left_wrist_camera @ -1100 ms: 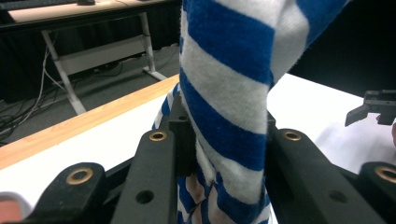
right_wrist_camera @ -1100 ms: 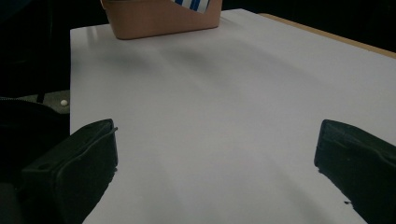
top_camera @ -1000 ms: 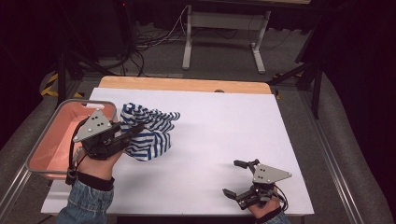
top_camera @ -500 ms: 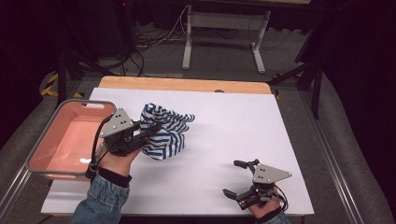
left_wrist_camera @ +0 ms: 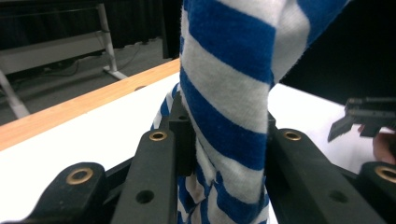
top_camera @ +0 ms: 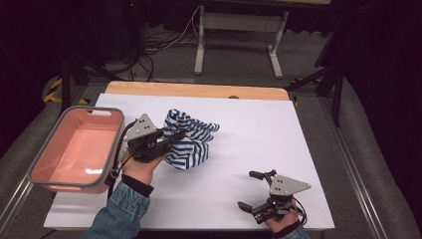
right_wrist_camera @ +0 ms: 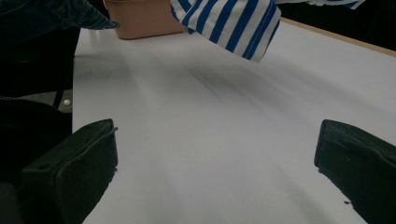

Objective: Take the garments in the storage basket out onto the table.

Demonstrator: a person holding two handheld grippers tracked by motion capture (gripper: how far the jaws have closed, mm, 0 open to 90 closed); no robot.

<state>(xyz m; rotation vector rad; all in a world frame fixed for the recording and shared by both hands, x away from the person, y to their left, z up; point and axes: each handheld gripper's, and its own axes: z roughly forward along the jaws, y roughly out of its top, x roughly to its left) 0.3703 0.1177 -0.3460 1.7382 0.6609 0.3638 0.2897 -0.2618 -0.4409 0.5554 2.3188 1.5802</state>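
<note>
The left hand-held gripper (top_camera: pixel 171 142) has carried the striped cloth (top_camera: pixel 191 142) rightward from the pink bin (top_camera: pixel 74 147) – jaws clamped on it. Its own view shows fabric pinched. Right hand-held gripper (top_camera: pixel 254 191) rests wide on the near-right worktop (top_camera: pixel 278 129).

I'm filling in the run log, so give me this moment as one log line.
left gripper: shut on striped cloth | right gripper: open, nothing between jaws | pink bin: nothing inside

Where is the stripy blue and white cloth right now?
In the high view, the blue and white striped cloth is left of the table's middle, clamped in the left gripper, beside the pink plastic tub.
</note>
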